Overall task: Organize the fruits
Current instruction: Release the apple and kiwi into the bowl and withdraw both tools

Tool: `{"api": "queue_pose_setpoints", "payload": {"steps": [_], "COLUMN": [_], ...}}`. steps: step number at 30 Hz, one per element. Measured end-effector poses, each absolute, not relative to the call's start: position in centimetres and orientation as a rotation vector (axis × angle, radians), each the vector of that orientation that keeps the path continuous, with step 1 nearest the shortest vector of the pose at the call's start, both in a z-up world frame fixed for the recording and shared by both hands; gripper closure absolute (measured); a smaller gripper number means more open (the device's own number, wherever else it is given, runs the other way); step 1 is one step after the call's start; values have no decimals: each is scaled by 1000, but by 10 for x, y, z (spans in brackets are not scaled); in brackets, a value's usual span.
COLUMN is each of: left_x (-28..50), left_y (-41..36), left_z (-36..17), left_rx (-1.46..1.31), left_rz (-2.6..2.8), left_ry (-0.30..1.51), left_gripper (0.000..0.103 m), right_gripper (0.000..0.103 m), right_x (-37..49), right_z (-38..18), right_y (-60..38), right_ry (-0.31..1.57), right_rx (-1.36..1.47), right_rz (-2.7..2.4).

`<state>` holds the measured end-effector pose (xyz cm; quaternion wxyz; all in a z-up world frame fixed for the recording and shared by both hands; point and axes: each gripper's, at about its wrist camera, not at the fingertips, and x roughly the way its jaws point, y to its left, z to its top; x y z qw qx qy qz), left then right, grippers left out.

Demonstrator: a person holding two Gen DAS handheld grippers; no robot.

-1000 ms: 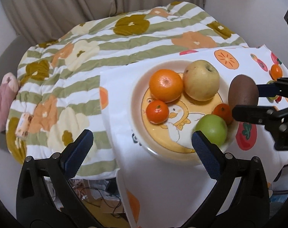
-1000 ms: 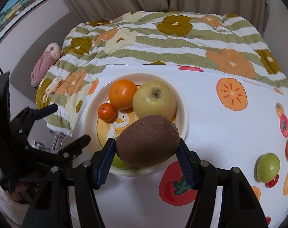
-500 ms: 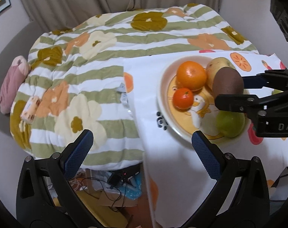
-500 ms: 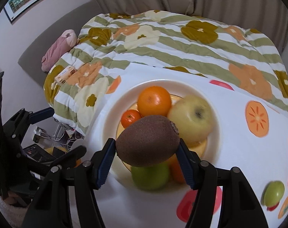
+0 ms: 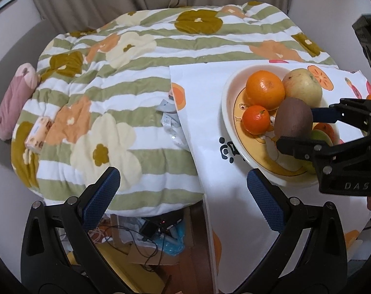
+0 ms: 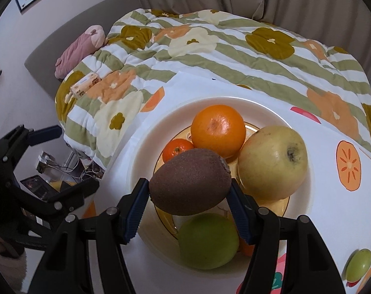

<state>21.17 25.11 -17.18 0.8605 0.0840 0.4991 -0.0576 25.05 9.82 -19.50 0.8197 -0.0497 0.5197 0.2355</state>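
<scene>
The kiwi (image 6: 190, 181) is clamped end to end between the right gripper's (image 6: 188, 196) fingers and held above the plate (image 6: 146, 152), over its bare middle among the fruit, likely for release. The left gripper (image 5: 183, 191) is spread empty, aside off the table.

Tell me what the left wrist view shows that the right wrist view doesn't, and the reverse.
Left wrist only: its own open left gripper off the table's edge, and the cluttered floor below. Right wrist only: a small green fruit on the tablecloth, outside the plate. Both: the right gripper holding the kiwi above the plate with the orange, mandarin and yellow apple.
</scene>
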Motion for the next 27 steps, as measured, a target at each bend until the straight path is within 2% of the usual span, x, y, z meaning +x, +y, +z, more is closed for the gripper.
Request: {"api": "queue_pose_setpoints", "payload": {"steps": [5, 7, 9, 11, 14, 15, 17, 27], "left_x": [210, 208, 207, 206, 204, 203, 201, 178], "left_y": [253, 255, 257, 260, 263, 264, 264, 247], "left_z": [-173, -174, -175, -174, -171, -169, -165, -131], "left_rx": [179, 178, 177, 175, 173, 174, 177, 188], "left_rz": [-118, -116, -112, -110, -106, -103, -98, -52], "left_ry": [1049, 1050, 1052, 1052, 1048, 1045, 1039, 983], "left_gripper": [0, 0, 0, 0, 0, 0, 0, 0], "right_gripper": [40, 34, 23, 18, 15, 7, 0, 0], "right_x": [248, 246, 245, 245, 242, 241, 238, 212], "right_z": [-202, -199, -198, -197, -192, -190, -184, -150], "right_y": [97, 97, 97, 96, 92, 91, 88, 65], "right_ry": [1101, 1079, 1071, 1061, 1042, 1036, 1021, 961], "right_rx": [-105, -109, -123, -121, -102, -99, -94, -86], "right_rz": [503, 515, 517, 517, 517, 515, 515, 535]}}
